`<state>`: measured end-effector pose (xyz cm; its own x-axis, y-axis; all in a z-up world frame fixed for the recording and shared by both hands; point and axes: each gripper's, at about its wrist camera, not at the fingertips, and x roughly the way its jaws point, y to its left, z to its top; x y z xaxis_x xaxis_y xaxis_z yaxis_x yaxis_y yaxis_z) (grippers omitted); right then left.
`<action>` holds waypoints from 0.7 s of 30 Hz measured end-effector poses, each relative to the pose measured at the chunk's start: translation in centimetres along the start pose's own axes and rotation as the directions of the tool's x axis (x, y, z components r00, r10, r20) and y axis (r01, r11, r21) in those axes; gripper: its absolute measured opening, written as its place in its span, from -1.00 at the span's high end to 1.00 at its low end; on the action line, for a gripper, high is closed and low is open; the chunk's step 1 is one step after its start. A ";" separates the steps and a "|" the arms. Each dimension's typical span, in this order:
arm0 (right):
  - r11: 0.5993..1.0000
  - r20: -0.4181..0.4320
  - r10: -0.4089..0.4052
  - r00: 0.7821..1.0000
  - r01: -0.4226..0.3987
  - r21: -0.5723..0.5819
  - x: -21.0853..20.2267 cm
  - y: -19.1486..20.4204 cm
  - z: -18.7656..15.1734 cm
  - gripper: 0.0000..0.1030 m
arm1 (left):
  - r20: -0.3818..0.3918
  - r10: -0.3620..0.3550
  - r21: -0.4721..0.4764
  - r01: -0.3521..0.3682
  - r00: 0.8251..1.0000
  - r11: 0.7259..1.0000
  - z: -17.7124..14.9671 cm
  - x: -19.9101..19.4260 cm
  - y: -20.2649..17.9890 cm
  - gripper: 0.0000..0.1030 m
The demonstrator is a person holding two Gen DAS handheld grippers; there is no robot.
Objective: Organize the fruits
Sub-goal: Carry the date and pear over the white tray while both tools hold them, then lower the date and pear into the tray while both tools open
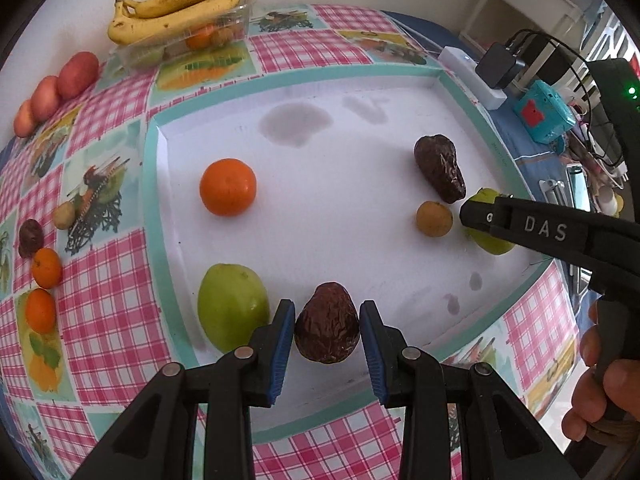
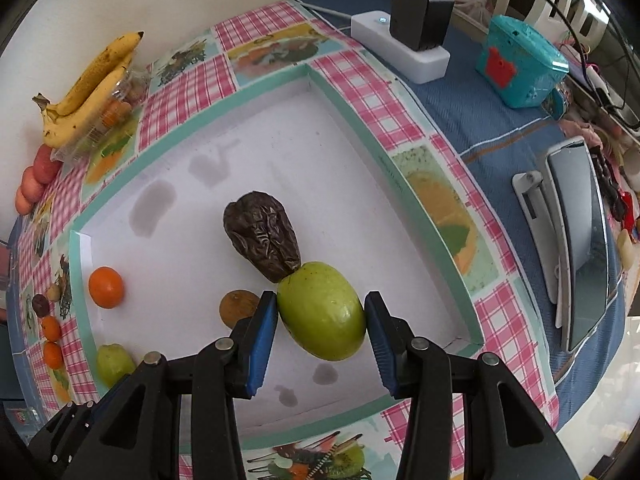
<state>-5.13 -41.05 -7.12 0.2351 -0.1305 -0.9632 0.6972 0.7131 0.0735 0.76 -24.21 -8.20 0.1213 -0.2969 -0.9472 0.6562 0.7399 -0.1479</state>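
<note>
The left gripper [image 1: 327, 330] is closed on a wrinkled dark avocado [image 1: 327, 324], its blue pads pressing both sides of the fruit over the near edge of the white tray [image 1: 320, 216]. The right gripper [image 2: 321, 318] is clamped on a green apple [image 2: 322, 310], with both pads against its skin, near the tray's right near corner. The stem end of that apple touches a 2nd dark avocado [image 2: 262, 242] lying on the tray floor just behind it. A small brownish-yellow fruit [image 2: 239, 307] sits just to the left of the right gripper's left finger.

In the left wrist view a 2nd green apple [image 1: 232, 312] lies by the tray's left near corner, just beside the held avocado, and an orange [image 1: 228, 187] rests farther back near the left wall. A person's hand [image 1: 596, 384] grips the right gripper's handle at the right edge of that view.

The tray stands on a pink checked tablecloth [image 1: 108, 300]. On the cloth along the tray's left side lie 2 small oranges [image 1: 44, 288], a dark round fruit [image 1: 31, 238] and a pale round fruit [image 1: 65, 215]. At the far left corner of the tabletop, bananas [image 1: 180, 8] lie on a clear plastic box [image 1: 188, 42], with 3 reddish fruits [image 1: 56, 92] in a row beside them. Past the far right corner sit a white power strip [image 2: 400, 46] with black chargers and a teal box [image 2: 520, 68].
</note>
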 end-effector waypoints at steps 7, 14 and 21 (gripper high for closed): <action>1.000 -0.013 -0.003 1.000 0.003 -0.001 0.3 0.0 -0.1 0.10 | 0.000 -0.001 0.003 0.001 1.000 1.000 0.1 0.1 0.0 0.31; 1.000 -0.014 -0.001 1.000 0.001 0.003 0.4 0.0 -0.1 0.09 | -0.003 0.000 0.008 0.000 1.000 1.000 0.1 0.0 0.1 0.30; 1.000 -0.014 -0.004 1.000 0.004 -0.005 0.5 0.1 0.1 0.03 | -0.015 -0.008 0.010 0.008 1.000 1.000 0.2 0.3 0.0 0.14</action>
<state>-4.86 -41.12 -7.58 0.2229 -0.1240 -0.9669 0.6950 0.7158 0.0684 0.96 -24.43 -8.43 0.1047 -0.2940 -0.9500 0.6647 0.7313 -0.1531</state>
